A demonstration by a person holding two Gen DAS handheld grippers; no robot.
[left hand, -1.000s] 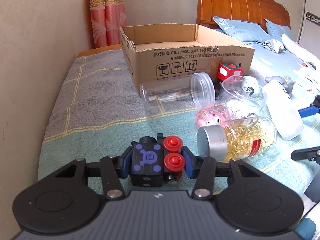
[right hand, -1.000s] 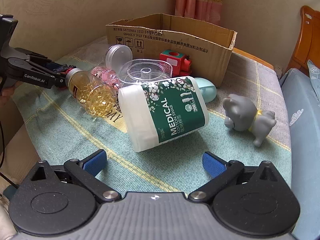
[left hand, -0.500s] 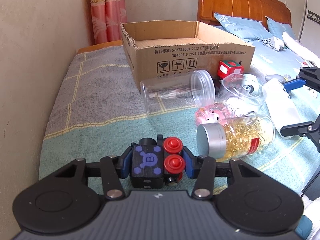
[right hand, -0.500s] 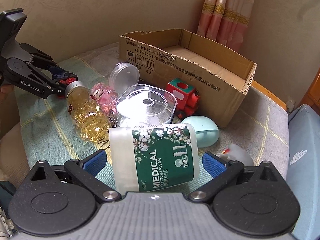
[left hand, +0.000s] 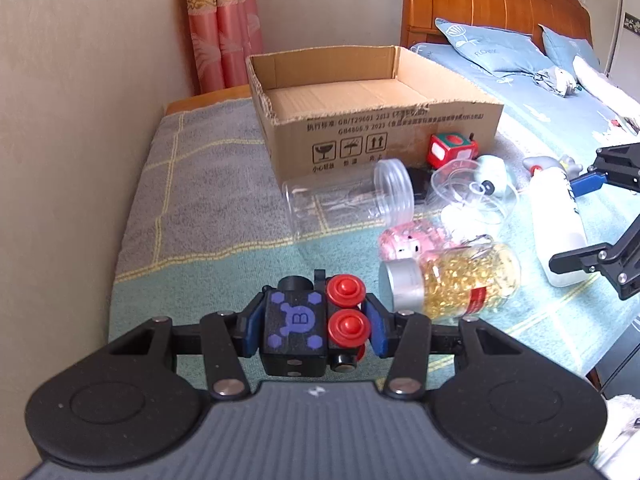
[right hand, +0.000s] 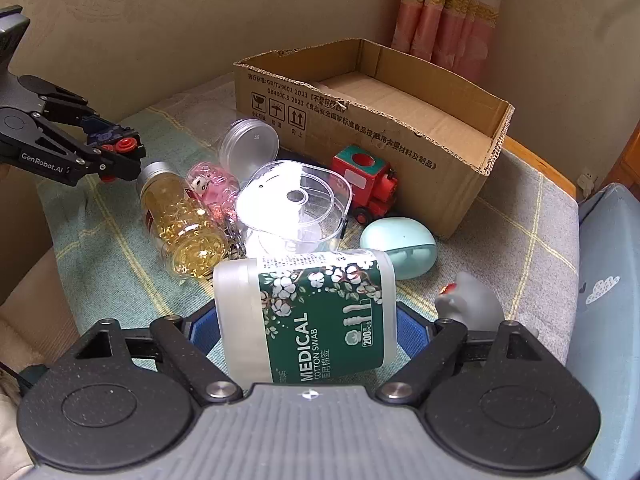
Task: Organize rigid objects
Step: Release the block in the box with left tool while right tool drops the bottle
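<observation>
Risk of slip: left gripper clamped on black toy train above the blanket, right gripper with pads touching or nearly touching the lying cotton swab box, smooth plastic likely to squirt out short of the cardboard box.

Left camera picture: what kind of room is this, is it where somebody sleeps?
Most likely a bedroom. There is a wooden headboard, blue pillows on a bed, and pink curtains in the corner by the wall.
</observation>
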